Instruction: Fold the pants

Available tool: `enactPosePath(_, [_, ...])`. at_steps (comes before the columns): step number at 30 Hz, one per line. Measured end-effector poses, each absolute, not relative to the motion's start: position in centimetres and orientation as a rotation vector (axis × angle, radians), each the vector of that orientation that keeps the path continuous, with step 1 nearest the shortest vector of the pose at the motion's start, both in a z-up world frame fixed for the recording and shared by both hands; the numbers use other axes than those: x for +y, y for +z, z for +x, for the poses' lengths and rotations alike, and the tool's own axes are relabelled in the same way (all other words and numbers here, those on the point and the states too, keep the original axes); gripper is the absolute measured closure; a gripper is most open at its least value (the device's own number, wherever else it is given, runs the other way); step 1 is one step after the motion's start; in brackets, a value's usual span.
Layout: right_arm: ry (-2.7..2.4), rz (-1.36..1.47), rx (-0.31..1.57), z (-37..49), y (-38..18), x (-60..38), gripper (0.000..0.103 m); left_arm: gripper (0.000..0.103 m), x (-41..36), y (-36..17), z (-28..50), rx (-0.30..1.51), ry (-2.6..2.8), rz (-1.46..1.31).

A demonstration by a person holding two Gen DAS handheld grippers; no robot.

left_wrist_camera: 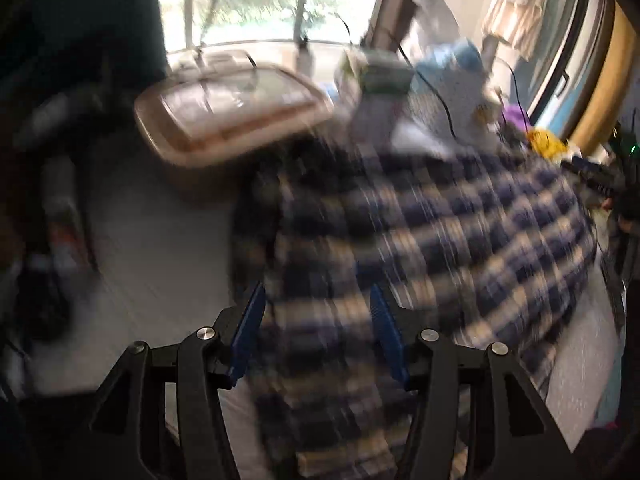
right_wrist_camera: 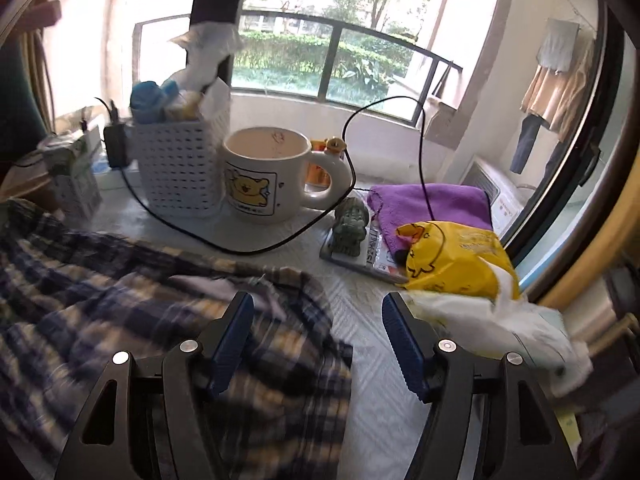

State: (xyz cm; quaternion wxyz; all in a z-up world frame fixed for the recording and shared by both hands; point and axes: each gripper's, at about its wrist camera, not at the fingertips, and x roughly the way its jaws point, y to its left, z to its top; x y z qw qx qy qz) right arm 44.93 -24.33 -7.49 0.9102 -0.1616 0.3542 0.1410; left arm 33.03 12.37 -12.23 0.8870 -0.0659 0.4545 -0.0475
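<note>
The blue, cream and dark plaid pants [left_wrist_camera: 432, 236] lie bunched on the white table, blurred in the left wrist view. My left gripper [left_wrist_camera: 318, 300] is open above their near edge, with plaid cloth showing between the blue pads. In the right wrist view the pants [right_wrist_camera: 120, 300] fill the lower left. My right gripper [right_wrist_camera: 318, 312] is open over their right edge; its left finger is over the cloth, its right finger over bare tablecloth [right_wrist_camera: 372, 360]. Neither gripper holds anything.
A white mug [right_wrist_camera: 260, 176] with a yellow bear, a white perforated basket [right_wrist_camera: 180, 168], a black cable [right_wrist_camera: 240, 244], a small green figurine [right_wrist_camera: 351, 224], a purple cloth [right_wrist_camera: 428, 204] and a yellow bag [right_wrist_camera: 456, 256] crowd the far side. A tan lidded box [left_wrist_camera: 236, 108] stands left.
</note>
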Motion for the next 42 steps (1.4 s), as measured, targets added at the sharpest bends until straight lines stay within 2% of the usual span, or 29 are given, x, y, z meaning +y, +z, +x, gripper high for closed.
enactPosePath(4, [0.305,-0.291,0.732,42.1,-7.2,-24.4,0.034,0.049,10.4,-13.6,32.1,0.951,-0.076,-0.04])
enactPosePath(7, [0.334,-0.28,0.748,40.5,-7.6,-24.0,0.034,0.055,9.8,-13.9,31.5,0.929,-0.051,0.023])
enactPosePath(14, [0.508,-0.171,0.79,36.7,-8.8,-20.3,0.034,0.057,11.6,-13.9,30.5,0.925,0.002,0.009])
enactPosePath(23, [0.494,-0.287,0.921,37.0,-14.8,-15.1,0.034,0.057,15.1,-12.9,28.7,0.934,0.036,-0.095])
enactPosePath(29, [0.504,-0.219,0.87,36.5,-12.8,-16.1,0.034,0.057,13.8,-9.5,31.4,0.84,-0.049,-0.072])
enactPosePath(37, [0.483,-0.17,0.787,36.1,-10.3,-19.7,0.034,0.058,13.0,-10.6,38.1,0.849,-0.075,-0.083])
enactPosePath(39, [0.465,-0.16,0.787,36.2,-10.1,-20.7,0.034,0.064,13.0,-10.8,38.6,0.843,-0.081,-0.083])
enactPosePath(40, [0.455,-0.153,0.789,36.4,-10.2,-21.3,0.034,0.083,12.9,-10.8,38.7,0.838,-0.092,-0.085])
enactPosePath(41, [0.448,-0.146,0.791,36.5,-10.2,-21.7,0.034,0.094,12.8,-10.8,38.9,0.836,-0.096,-0.087])
enactPosePath(42, [0.443,-0.138,0.794,36.6,-10.4,-22.1,0.034,0.094,12.8,-10.7,38.8,0.824,-0.091,-0.09])
